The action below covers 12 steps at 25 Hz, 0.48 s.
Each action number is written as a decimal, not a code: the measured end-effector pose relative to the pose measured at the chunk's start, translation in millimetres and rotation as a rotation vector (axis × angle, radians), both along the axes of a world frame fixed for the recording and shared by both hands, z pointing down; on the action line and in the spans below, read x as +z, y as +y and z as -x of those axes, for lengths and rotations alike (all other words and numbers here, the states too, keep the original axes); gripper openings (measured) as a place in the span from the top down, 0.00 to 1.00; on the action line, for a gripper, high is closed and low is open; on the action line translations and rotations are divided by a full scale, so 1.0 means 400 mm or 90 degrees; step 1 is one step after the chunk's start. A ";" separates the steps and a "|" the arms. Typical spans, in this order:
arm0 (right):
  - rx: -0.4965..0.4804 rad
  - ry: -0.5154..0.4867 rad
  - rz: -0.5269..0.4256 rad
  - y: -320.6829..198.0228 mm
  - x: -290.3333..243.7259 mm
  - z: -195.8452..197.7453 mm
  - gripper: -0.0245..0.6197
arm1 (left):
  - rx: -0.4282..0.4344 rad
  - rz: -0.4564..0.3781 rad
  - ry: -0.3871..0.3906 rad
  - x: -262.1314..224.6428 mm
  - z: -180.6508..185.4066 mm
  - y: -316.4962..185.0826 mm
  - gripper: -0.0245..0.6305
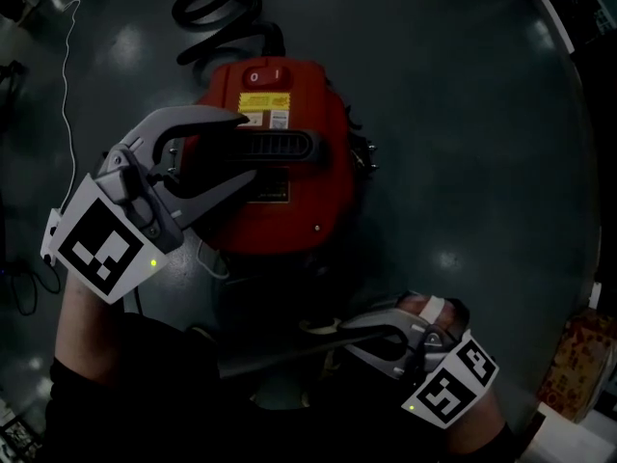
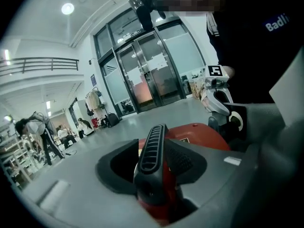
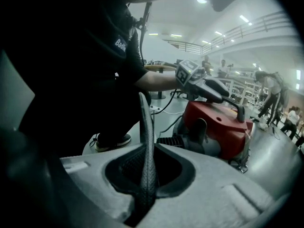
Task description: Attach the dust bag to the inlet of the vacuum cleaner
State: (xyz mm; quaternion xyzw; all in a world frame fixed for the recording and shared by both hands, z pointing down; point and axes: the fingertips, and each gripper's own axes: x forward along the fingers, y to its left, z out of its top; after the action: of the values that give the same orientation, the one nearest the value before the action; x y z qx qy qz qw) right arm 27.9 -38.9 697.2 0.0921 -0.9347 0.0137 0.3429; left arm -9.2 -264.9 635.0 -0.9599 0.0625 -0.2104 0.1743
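The red vacuum (image 1: 289, 201) sits on the dark floor (image 1: 463, 114), its black handle (image 1: 280, 148) running along its top and a coiled hose (image 1: 217, 13) lying on the floor at its far end.

The left claw (image 1: 248, 147) reaches over the vacuum's top from the person's side and straddles the handle. Its jaws stand wide apart, one on each side of the handle. The left gripper view shows the ribbed handle rising between the two pads, close against one and with a clear gap to the other, so nothing is clamped.

The right claw (image 1: 352, 338) is low at the vacuum's near end, just off its body, and points across towards the person's left. Its jaws are almost together, pinching a thin dark band (image 3: 146, 141) that stands upright between the pads. In the head view the band carries on as a long dark strip past the jaw tips, in front of the vacuum's near end. Whether this is the edge of the dust bag cannot be made out — the pictures are too dark there.

From the right gripper view, the vacuum stands beyond the band and to its right, and a ribbed black fitting (image 3: 173, 141) sticks out from the vacuum's lower side towards the claw, apart from the band.
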 end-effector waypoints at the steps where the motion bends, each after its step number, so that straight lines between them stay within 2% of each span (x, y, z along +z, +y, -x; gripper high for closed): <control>1: -0.002 0.014 -0.002 -0.001 0.008 -0.001 0.92 | 0.000 -0.003 -0.004 0.000 -0.001 0.000 0.70; 5: 0.000 0.056 -0.012 -0.011 0.039 -0.007 0.92 | -0.007 -0.009 -0.014 0.005 -0.007 -0.005 0.70; 12: 0.010 0.048 -0.005 -0.025 0.039 0.007 0.92 | 0.000 -0.005 -0.060 0.022 -0.016 -0.006 0.71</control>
State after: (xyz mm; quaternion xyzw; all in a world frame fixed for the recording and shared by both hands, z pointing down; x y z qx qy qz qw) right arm 25.1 -49.1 712.8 0.1012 -0.9205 0.0093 0.3773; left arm -2.9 -267.2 643.7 -0.9482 0.0547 -0.2551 0.1810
